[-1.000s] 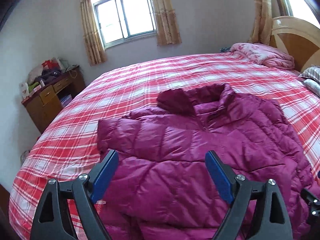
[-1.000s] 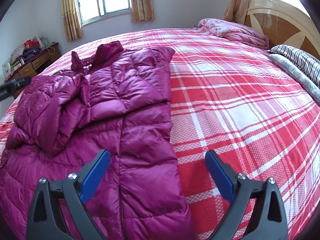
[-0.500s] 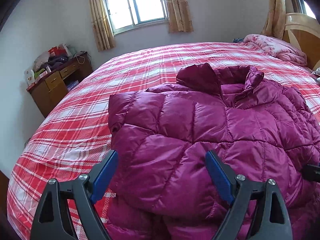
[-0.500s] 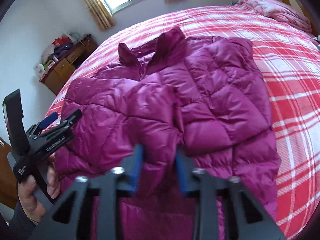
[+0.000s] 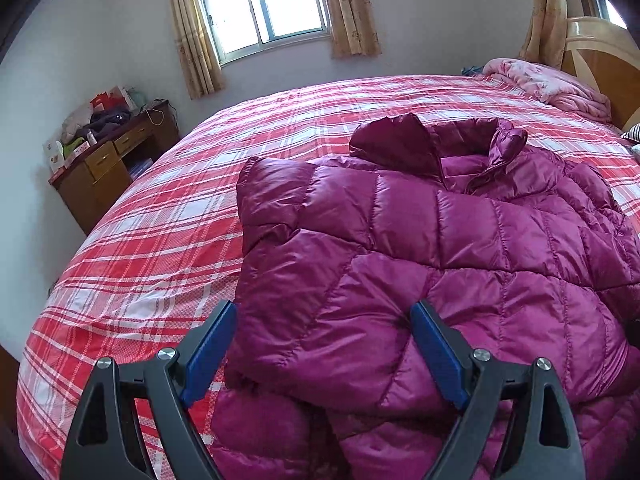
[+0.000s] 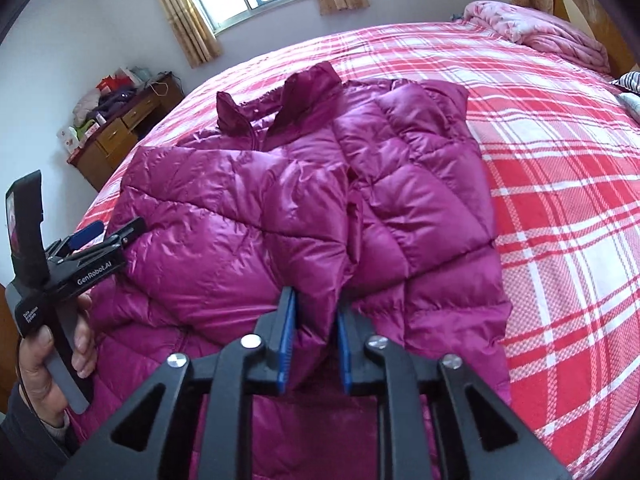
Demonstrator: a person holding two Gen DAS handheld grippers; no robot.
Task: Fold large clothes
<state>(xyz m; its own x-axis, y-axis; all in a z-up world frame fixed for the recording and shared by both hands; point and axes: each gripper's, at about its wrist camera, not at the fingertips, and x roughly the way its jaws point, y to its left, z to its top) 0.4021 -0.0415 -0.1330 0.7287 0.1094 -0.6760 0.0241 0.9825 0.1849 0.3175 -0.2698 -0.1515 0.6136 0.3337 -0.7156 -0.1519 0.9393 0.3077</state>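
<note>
Early stage of the fold. The jacket [image 6: 304, 216] lies front-up on the bed [image 6: 560, 160], both sleeves laid across the chest, body not yet doubled. Right gripper [image 6: 314, 336]: jaws narrow, pinching a sleeve's end, now easing open. Left gripper [image 5: 324, 344]: jaws wide, empty, over the jacket's edge.

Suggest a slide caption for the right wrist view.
Right claw opening around a fold of the magenta puffer jacket on a plaid bed.
</note>
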